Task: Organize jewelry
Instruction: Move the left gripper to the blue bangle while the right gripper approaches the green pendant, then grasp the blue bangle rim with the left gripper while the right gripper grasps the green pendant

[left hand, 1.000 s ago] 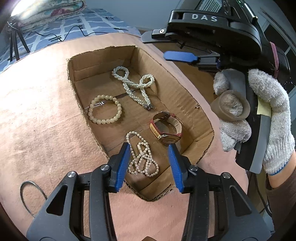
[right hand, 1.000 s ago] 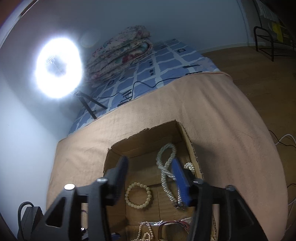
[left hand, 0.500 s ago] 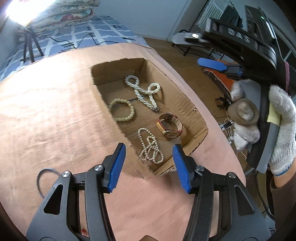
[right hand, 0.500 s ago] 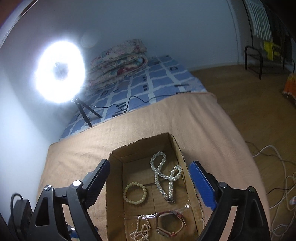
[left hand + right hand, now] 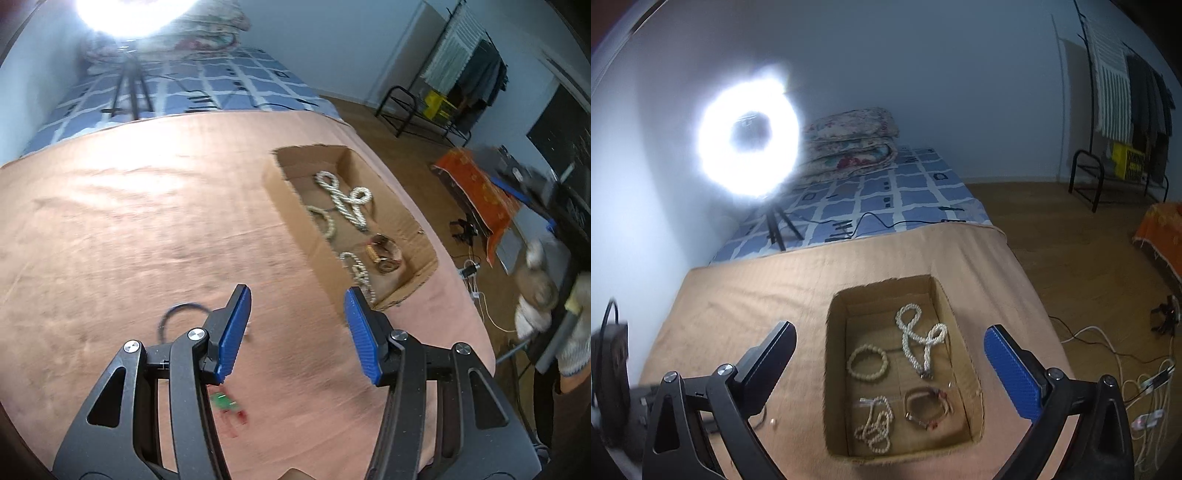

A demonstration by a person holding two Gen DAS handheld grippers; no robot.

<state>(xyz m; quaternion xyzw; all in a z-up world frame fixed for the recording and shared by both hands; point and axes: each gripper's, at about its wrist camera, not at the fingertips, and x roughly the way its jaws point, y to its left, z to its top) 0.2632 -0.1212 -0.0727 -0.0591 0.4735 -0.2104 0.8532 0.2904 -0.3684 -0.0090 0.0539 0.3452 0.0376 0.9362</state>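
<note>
Right wrist: jewelry (image 5: 911, 339) in cardboard box (image 5: 833, 354)

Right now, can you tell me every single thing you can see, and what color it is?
cardboard box: 1, brown, on the blanket
pearl necklace: 1, white, box far end
bead bracelet: 1, cream, box left side
pearl strand: 1, white, box near end
watch: 1, brown strap, box near right
dark ring: 1, on the blanket, outside the box
blanket: 1, tan, on the bed
ring light: 1, white, glowing
left hand-held gripper: open, empty
right hand-held gripper: open, empty
</note>
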